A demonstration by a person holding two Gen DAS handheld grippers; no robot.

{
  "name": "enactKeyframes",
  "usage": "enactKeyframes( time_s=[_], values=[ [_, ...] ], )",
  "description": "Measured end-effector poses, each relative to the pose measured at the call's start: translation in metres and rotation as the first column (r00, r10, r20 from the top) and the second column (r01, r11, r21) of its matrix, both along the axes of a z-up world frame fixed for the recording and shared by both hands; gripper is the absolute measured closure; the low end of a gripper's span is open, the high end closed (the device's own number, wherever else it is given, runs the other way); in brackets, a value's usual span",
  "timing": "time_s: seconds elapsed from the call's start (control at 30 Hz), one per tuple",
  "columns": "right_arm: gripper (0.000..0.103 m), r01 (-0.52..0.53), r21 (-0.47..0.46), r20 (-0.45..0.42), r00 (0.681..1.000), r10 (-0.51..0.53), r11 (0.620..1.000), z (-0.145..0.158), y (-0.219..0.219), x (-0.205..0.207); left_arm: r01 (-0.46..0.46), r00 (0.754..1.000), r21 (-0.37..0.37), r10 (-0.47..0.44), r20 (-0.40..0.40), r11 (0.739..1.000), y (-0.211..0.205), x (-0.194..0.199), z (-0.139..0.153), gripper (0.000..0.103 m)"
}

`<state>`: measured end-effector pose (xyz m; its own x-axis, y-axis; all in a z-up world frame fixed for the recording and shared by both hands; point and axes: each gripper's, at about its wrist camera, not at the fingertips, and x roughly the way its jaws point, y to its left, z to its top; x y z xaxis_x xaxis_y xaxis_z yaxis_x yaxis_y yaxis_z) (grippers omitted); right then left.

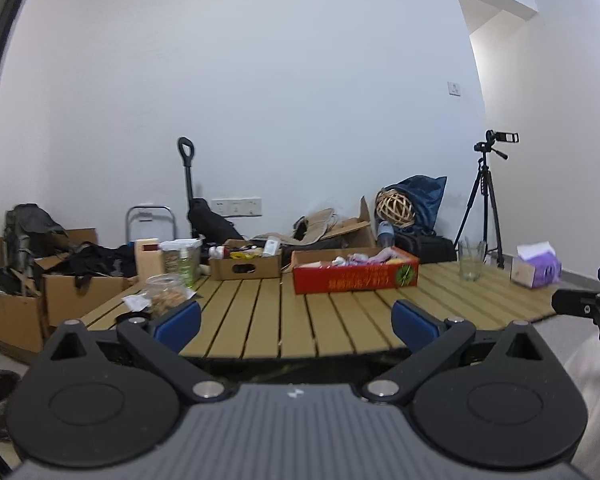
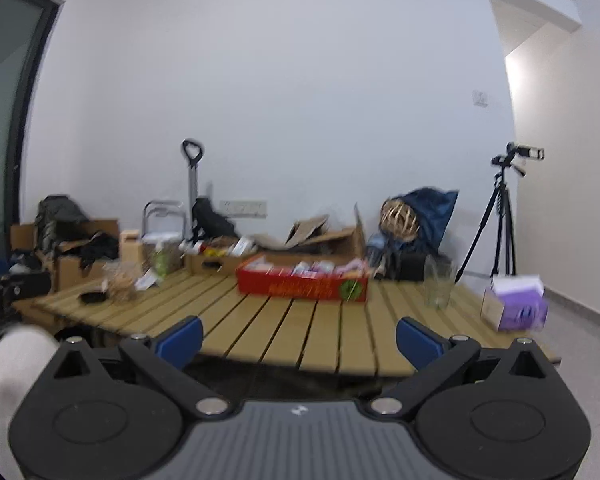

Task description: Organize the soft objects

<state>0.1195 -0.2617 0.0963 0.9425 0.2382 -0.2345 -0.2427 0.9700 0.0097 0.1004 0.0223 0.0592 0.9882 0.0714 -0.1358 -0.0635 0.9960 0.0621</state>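
A red cardboard box [image 1: 356,278] sits at the back middle of the slatted wooden table [image 1: 284,320]; soft pink, purple and white items [image 1: 360,258] lie inside it. The box also shows in the right wrist view [image 2: 302,286], blurred. My left gripper [image 1: 296,326] is open and empty, held back over the table's near edge. My right gripper [image 2: 298,340] is open and empty, also at the near edge. The right gripper's tip shows at the right edge of the left wrist view [image 1: 588,308].
On the table stand a purple tissue box [image 1: 536,268], a clear glass [image 1: 471,260], a jar of snacks [image 1: 166,294], a brown cardboard box of small items [image 1: 246,266] and a wooden block [image 1: 148,258]. Cardboard boxes with dark clothes [image 1: 40,280] stand at the left; a tripod [image 1: 486,200] stands at the right.
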Motion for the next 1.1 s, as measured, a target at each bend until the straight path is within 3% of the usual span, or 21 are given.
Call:
enactKeyframes(
  time_s=[0.2,0.33,0.57,1.1],
  values=[
    [0.0,0.033,0.027,0.017,0.999,-0.034,0.999,-0.031,0.004,-0.066,0.007,0.998,-0.071,-0.011,-0.06,0.997,-0.007,-0.051,-0.036,0.0],
    [0.0,0.011,0.039,0.012,1.0,-0.011,0.999,-0.046,0.008,-0.099,0.016,0.997,-0.066,-0.021,-0.079,0.998,-0.008,-0.069,-0.047,0.0],
    [0.0,-0.011,-0.009,0.046,0.999,0.012,1.0,-0.048,0.018,-0.116,0.018,0.997,-0.058,-0.022,-0.069,0.998,-0.01,-0.081,-0.05,0.0],
    [0.0,0.01,0.018,0.05,0.999,-0.011,1.0,-0.045,0.01,-0.114,0.024,0.997,-0.056,-0.028,-0.072,0.998,-0.007,-0.08,-0.051,0.0]
  ],
)
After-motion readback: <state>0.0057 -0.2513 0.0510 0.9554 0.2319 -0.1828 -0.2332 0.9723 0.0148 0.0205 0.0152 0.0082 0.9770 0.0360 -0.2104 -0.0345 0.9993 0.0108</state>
